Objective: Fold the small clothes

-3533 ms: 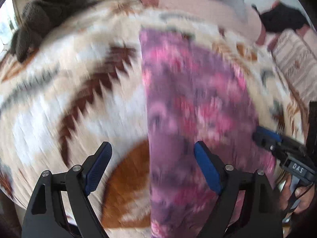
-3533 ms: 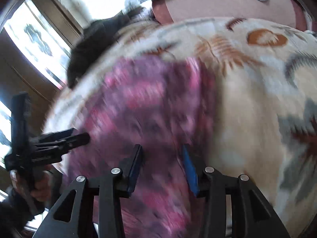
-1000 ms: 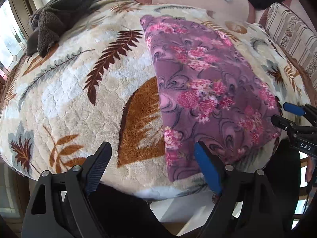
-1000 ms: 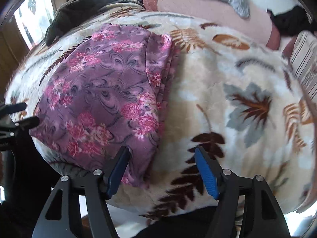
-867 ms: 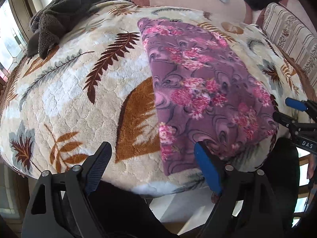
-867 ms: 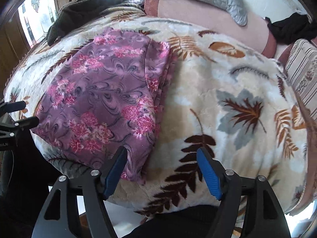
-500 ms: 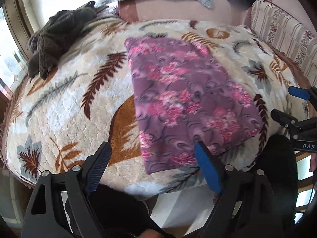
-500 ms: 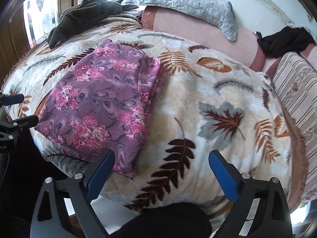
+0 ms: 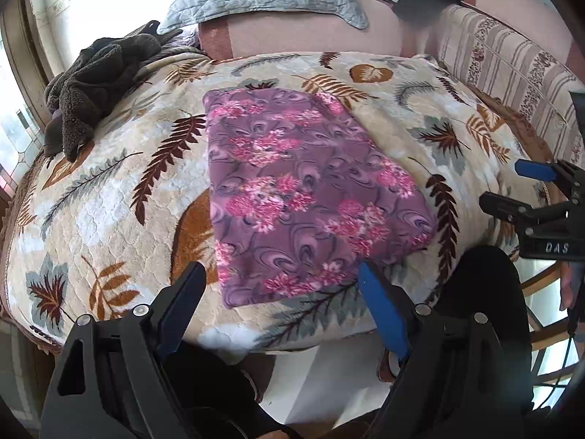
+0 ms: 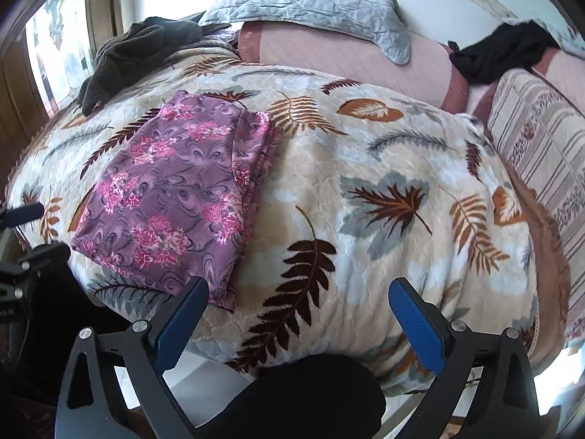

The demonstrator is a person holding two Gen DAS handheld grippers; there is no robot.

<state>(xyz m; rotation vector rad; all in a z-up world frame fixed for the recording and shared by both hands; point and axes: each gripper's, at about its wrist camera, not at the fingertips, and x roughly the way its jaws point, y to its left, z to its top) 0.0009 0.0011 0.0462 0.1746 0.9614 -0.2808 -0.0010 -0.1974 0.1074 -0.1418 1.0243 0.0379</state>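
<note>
So, both tongs hang off the near edge of the bed, nothing in either. Left tongs [image 9: 279,305] are spread wide, blue pads apart, pointing at the near end of the purple floral garment [image 9: 303,197]. Right tongs [image 10: 298,303] also wide open, aimed at bare leaf-print blanket [image 10: 384,168] to the right of the garment; seen from the left cam they [image 9: 519,188] sit at the far right, w/ a "DAS" label on the body.

Garment's folded into a longish rectangle, lying flat on the blanket, left of centre, running from the near edge toward the far side. Its right side shows stacked layers (edges of the fold visible in the right cam) [image 10: 172,197].

Elsewhere: dark grey fuzzy clothes [image 9: 95,84] heaped at the far left corner by the window, well apart from the garment. Grey quilted pillow [image 10: 314,3] on the pink bolster at the far end. Black cloth [image 10: 501,55] far right, above a striped cushion [image 10: 541,153]. Person's dark-clad legs show btw the tongs at the bottom.
</note>
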